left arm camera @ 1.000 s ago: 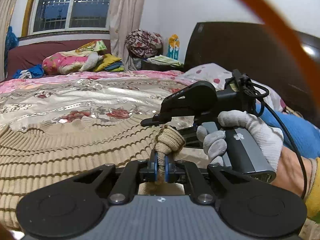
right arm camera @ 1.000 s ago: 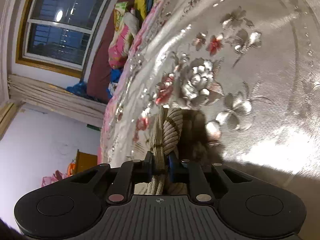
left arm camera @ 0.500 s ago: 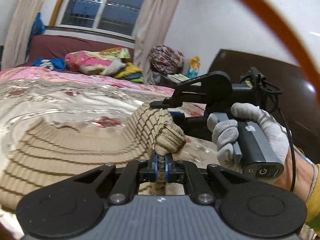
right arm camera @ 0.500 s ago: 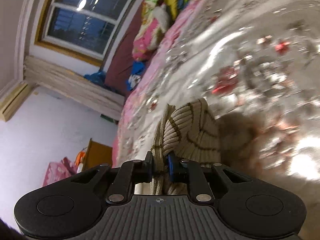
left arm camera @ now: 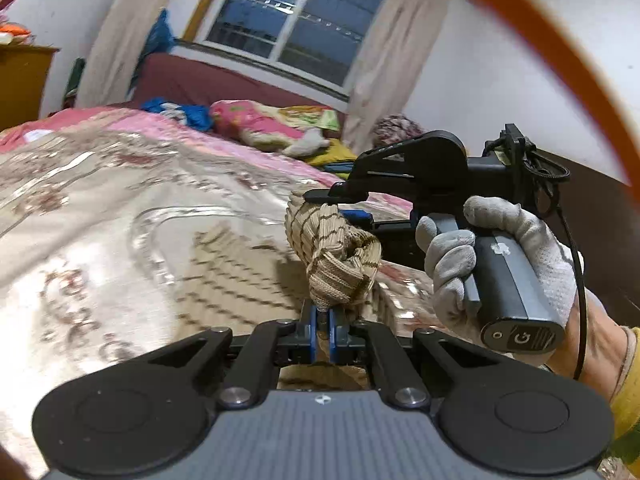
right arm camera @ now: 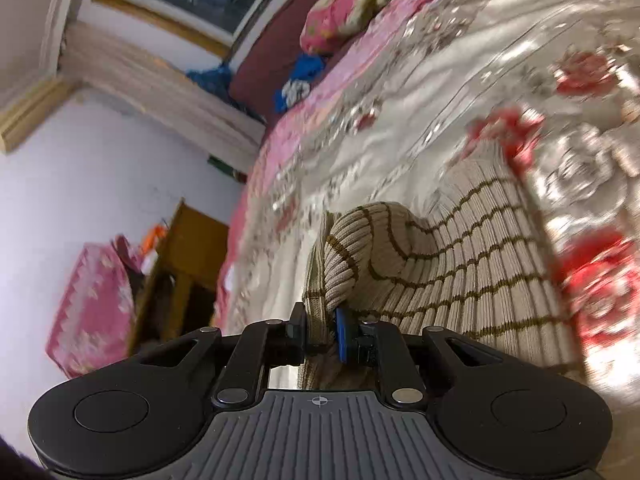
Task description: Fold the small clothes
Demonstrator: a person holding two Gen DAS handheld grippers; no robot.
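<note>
Left wrist view: both tools, left tool (left arm camera: 324, 320) and right tool (right arm camera: 322, 330), pinch the striped knit's (right arm camera: 460, 248) edge above the bedspread (left arm camera: 100, 200).

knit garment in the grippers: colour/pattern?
Beige ribbed knit garment with thin dark brown stripes; clearest in the right wrist view.

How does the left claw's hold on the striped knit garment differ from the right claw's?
The left claw pinches a bunched, knotted wad of the striped knit garment; the right claw pinches a smoother rolled edge. The left claw's fingers almost meet; the right claw's stand slightly wider apart. Both are shut on cloth.
</note>
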